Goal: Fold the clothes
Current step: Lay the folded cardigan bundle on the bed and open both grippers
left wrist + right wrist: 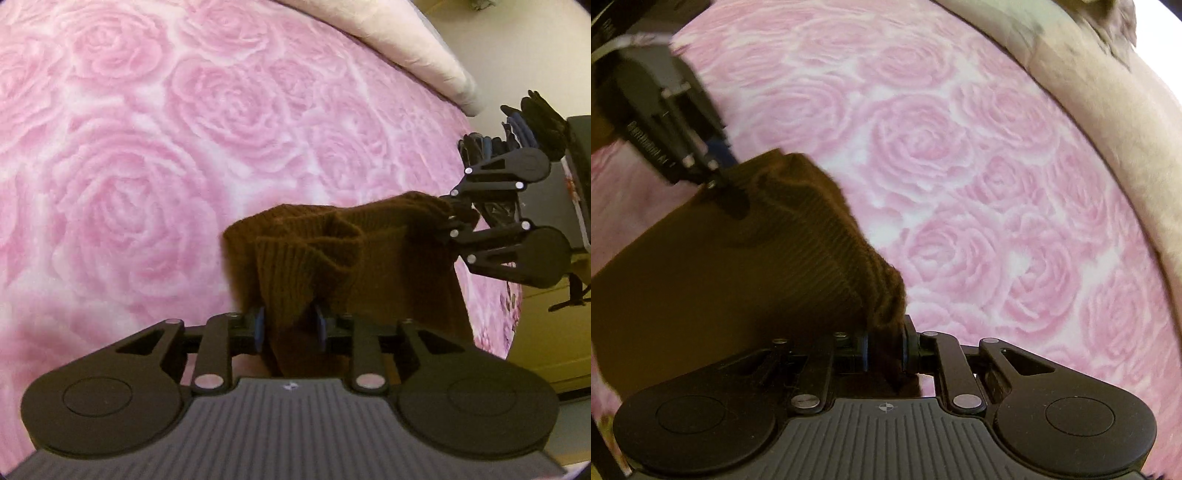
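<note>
While the wide pink rose-print bedspread [147, 155] lies open ahead, with its edge and a pale cushion [413, 48] at the far right, I carry a brown ribbed knit garment [332, 251] above it, mid-fold. My left gripper [289, 325] has cloth between slightly parted pads; my right gripper [885, 349] pinches another bunch nearly shut. Next, I judge, I lay it flat, clear of the edge.

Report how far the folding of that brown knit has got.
Done: little that shows; no folded pile is in view. In hand: the brown knit garment is held off the pink rose blanket, one ribbed edge between the left gripper pads, the other end pinched by the right gripper. Left: probably lay it flat on the blanket and make the folds; it hangs bunched and creased.
</note>
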